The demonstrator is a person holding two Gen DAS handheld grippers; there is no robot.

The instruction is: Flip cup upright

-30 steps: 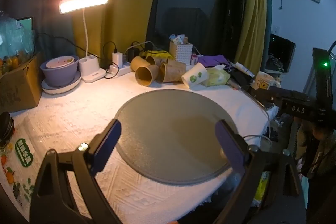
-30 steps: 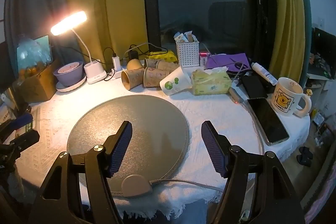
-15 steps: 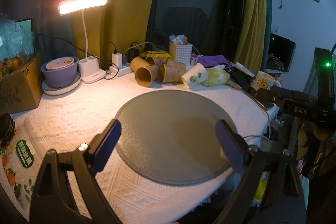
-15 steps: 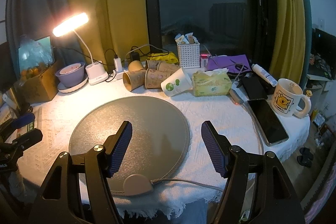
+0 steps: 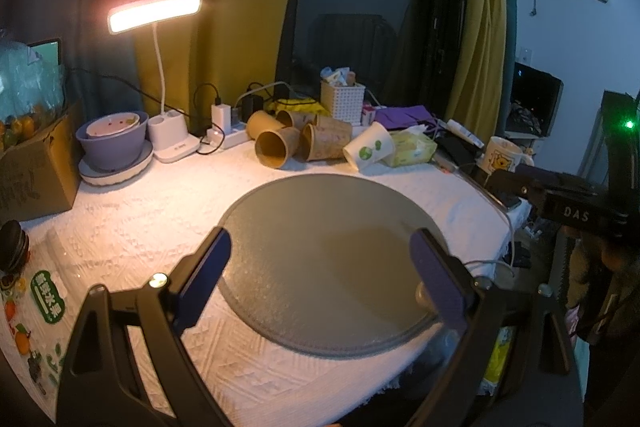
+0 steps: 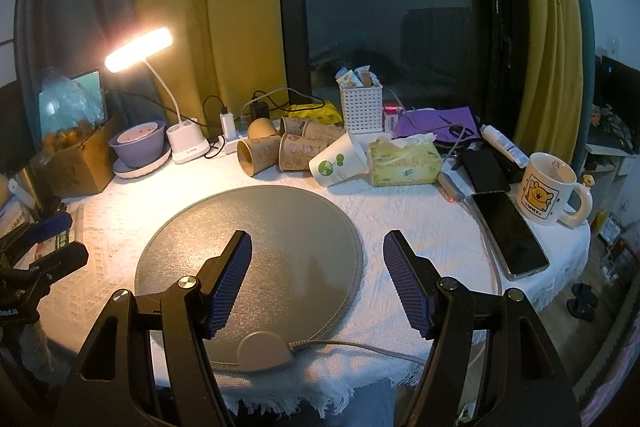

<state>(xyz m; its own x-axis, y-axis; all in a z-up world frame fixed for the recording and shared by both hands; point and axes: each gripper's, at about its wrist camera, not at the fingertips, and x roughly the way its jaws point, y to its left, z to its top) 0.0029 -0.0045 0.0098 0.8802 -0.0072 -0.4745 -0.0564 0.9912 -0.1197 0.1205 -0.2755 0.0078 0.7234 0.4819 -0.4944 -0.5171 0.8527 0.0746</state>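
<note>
Approach step: your right gripper (image 6: 316, 283) and left gripper (image 5: 320, 263) gape empty; next, reach the tipped white cup (image 6: 340, 163).

Dim room, warm desk lamp (image 5: 155, 7) glare, fisheye-bent edges.

The left gripper (image 5: 320, 267) has a matte black frame with triangular cut-outs and a brass-coloured screw head beside one of its fingers (image 5: 204, 273), which are flat, dark blue paddles. The right gripper (image 6: 318, 273) has the same black frame, silver screw heads at its joints, and ribbed blue pads (image 6: 230, 283). Its side, seen from the left camera, bears white letters "DAS".
</note>
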